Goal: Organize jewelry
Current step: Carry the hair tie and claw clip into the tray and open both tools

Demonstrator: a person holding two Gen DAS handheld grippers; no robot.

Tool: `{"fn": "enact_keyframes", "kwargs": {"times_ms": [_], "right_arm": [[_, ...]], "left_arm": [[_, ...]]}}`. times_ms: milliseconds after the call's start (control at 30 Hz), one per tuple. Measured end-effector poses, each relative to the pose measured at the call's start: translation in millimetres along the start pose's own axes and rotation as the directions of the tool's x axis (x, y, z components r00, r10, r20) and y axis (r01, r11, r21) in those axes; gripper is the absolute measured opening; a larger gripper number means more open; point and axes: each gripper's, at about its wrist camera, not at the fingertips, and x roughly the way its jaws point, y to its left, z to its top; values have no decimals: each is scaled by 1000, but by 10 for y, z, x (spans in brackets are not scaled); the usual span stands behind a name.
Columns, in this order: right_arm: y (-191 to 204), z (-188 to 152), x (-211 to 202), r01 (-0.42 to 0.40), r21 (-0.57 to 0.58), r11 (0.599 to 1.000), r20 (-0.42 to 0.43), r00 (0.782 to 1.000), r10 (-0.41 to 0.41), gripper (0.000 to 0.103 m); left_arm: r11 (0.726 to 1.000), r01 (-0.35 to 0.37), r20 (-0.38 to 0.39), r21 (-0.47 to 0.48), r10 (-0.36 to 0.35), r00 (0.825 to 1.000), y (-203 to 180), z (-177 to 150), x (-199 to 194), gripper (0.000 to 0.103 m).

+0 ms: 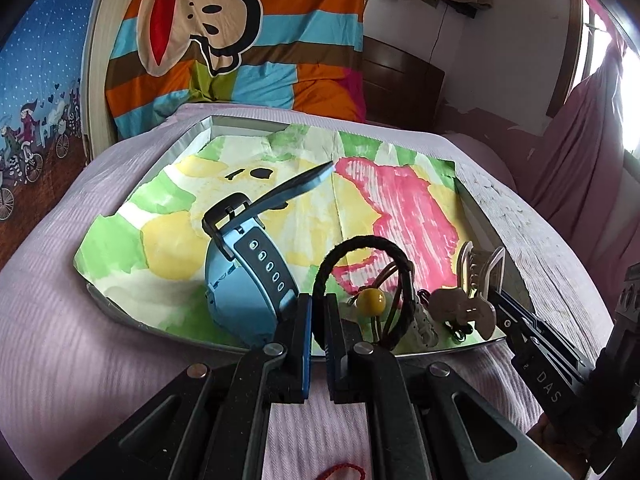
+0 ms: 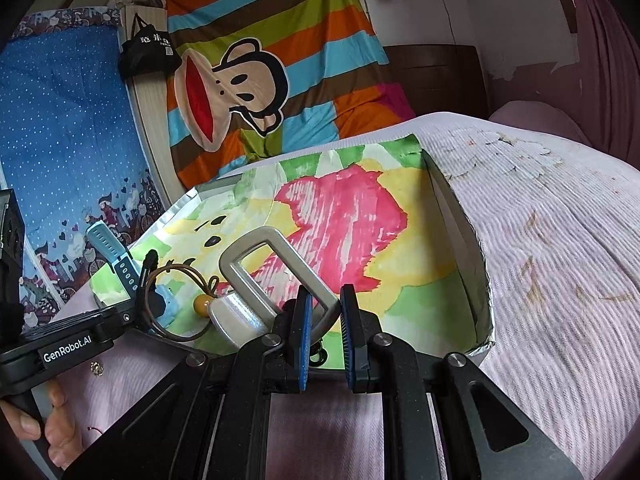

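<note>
My left gripper (image 1: 319, 320) pinches the black braided bracelet (image 1: 362, 248) upright over the tray's (image 1: 160, 322) near edge; my right gripper (image 2: 324, 320) clamps the silver hair claw (image 2: 272, 276), its long axis running far-left.

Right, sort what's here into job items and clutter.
Job: blue watch, black braided band, cord with yellow bead, silver hair claw, paper-lined tray, left gripper, right gripper.
Clutter: monkey blanket, black bag, pink curtain.
</note>
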Motion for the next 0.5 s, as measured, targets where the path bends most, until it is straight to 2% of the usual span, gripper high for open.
{"fn": "enact_keyframes", "kwargs": {"times_ms": [267, 500], "right_arm": [[-14, -2, -9, 4, -4, 1000, 7, 1000, -4, 13], [-50, -9, -31, 0, 7, 1000, 12, 1000, 0, 13]], "left_arm": [[999, 26, 6, -31, -26, 1000, 56, -10, -40, 6], [998, 40, 24, -40, -39, 999, 89, -39, -96, 12]]}}
